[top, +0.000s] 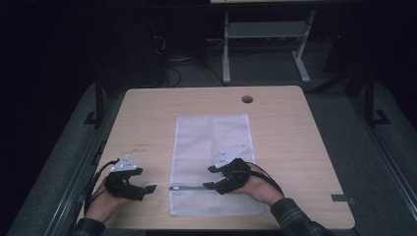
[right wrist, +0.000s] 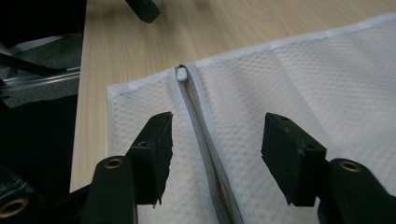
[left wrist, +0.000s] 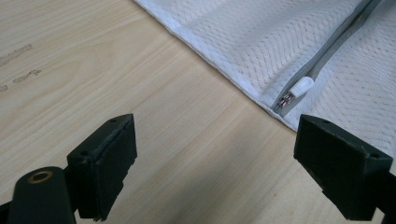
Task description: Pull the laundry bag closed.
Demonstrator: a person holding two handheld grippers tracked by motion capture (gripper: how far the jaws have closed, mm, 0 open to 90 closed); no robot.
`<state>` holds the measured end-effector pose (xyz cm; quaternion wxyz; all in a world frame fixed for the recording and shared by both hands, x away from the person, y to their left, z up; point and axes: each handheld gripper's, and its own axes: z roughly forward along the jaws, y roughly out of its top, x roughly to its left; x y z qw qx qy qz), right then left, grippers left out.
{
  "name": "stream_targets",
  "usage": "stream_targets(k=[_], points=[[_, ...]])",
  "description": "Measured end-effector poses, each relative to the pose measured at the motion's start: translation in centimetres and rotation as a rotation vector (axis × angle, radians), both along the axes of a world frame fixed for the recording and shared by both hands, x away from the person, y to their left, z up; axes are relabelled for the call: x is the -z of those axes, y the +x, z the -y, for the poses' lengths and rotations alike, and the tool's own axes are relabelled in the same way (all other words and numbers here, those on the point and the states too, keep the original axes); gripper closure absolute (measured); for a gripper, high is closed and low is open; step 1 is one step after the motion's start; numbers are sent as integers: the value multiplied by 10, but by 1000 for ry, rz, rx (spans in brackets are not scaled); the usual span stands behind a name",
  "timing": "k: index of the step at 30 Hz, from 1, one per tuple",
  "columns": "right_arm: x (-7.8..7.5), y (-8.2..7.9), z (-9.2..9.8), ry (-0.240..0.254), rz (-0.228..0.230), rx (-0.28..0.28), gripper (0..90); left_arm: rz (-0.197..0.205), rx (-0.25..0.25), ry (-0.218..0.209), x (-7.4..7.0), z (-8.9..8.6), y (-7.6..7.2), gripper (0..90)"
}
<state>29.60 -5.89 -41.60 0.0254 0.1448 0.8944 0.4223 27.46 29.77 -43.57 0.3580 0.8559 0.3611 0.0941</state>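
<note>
White mesh bag [top: 211, 162] lies flat on the middle of the wooden table [top: 295, 147], long side running away from the person. Its grey zip [right wrist: 205, 135] runs across the near end and looks shut, with the white zip pull [left wrist: 299, 87] parked at the bag's left edge, just inside the seam.

Right gripper [top: 210, 178] is low over the zip, about midway along it. Its jaws sit half-wide, one on each side of the zip line, nothing pinched between them in the right gripper view; pads look clear of the mesh. Left gripper [top: 149, 188] rests on bare table just beside the bag's left edge, jaws wide, holding nothing, aimed toward the pull.

Likely step: open the zip. To do it well:
- Left gripper takes the pull, since it's closest. Come in low and level, pinch the white tab only, not the mesh under it.
- Right gripper should pin the fabric next to the zip so the bag doesn't slide or bunch up.
- Pull straight along the zip line, toward the right edge, staying low.

Risk: thin mesh can snag in the jaws or lift with the pull. The tab is small and easy to miss.
</note>
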Motion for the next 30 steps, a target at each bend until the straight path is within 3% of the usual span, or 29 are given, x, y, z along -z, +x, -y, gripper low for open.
stream_targets(k=[20, 30], points=[[16, 8, -62, 7, -13, -98, 567, -3, -2, -14, 0, 0, 1, 126], [30, 11, -92, -27, -14, -149, 639, -3, -5, -21, 0, 0, 1, 126]])
